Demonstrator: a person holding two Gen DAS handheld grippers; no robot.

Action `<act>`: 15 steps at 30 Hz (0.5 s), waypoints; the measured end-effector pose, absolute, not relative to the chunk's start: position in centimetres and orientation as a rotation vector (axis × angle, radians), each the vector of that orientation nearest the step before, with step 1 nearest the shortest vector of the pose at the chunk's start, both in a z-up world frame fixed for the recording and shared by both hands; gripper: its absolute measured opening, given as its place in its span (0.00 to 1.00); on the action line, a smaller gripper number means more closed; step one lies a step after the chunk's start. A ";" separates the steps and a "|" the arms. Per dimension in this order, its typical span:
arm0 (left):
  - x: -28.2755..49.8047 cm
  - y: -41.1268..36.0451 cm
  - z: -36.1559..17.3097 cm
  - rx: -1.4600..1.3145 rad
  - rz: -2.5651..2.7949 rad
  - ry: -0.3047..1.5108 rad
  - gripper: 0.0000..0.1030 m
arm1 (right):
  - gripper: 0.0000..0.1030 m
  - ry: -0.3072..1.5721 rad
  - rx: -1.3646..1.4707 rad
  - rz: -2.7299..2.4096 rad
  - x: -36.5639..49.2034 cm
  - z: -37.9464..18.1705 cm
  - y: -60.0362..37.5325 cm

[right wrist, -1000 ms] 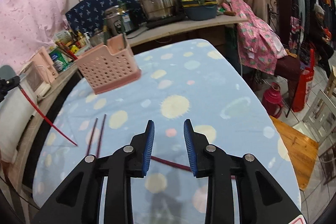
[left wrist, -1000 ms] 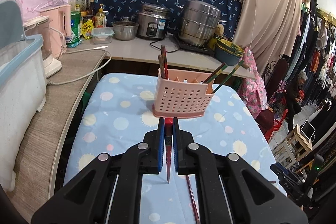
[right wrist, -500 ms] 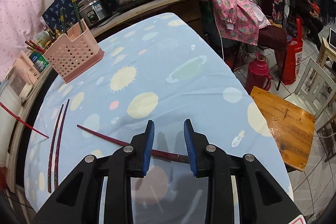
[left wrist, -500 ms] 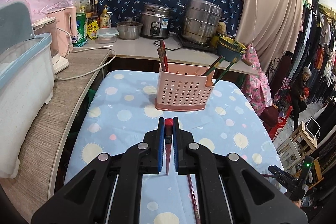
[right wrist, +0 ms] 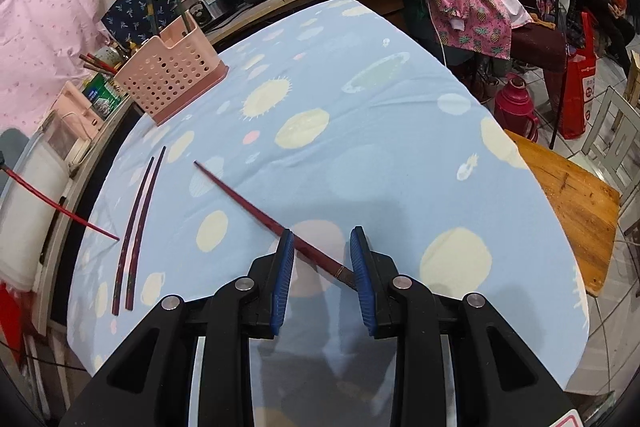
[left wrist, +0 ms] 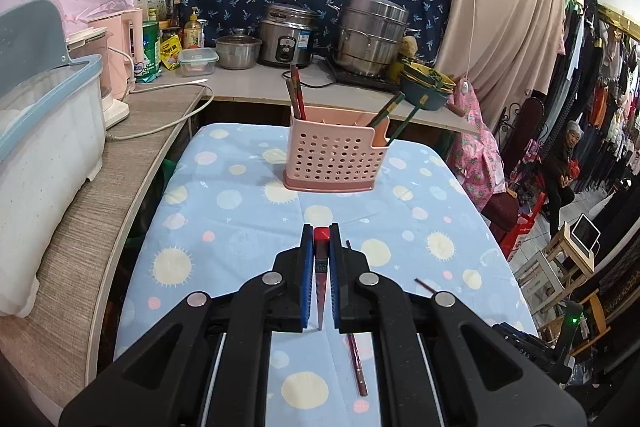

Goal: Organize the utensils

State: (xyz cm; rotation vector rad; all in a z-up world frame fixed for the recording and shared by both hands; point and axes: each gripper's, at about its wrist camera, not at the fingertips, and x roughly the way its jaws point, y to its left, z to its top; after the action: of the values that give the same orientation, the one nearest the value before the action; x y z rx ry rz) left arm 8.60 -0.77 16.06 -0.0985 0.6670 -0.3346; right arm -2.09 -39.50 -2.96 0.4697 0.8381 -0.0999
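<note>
- Left wrist view: a red chopstick is clamped in the left gripper; the pink holder is faced squarely.
- Right wrist view: a dark chopstick is straddled, unpinched, by the parted right gripper; a pair is seen lying alongside.

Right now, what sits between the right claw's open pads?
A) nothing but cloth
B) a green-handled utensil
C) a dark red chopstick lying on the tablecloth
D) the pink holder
C: in the right wrist view the right claw stands open over a dark red chopstick lying slantwise on the tablecloth, its thick end passing between the pads, not yet gripped.
</note>
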 end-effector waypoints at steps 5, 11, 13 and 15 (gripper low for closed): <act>7.9 -0.6 16.0 -0.094 -0.337 0.665 0.07 | 0.33 0.843 0.448 -0.067 -4.1 -2.9 -37.3; 6.9 -0.8 15.9 -0.081 -0.341 0.654 0.07 | 0.34 0.841 0.380 -0.082 -5.9 -2.9 -35.2; 6.7 -0.8 15.9 -0.082 -0.342 0.655 0.07 | 0.34 0.843 0.347 -0.090 -6.2 -2.9 -34.8; 6.5 -0.8 15.9 -0.083 -0.343 0.655 0.07 | 0.33 0.846 0.310 -0.097 -6.4 -2.9 -34.5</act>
State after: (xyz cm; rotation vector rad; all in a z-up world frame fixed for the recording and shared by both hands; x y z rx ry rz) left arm 6.54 -0.84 15.88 -0.0834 0.6552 -0.3431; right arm -6.38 -34.51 -2.86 0.3097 0.8465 -0.0969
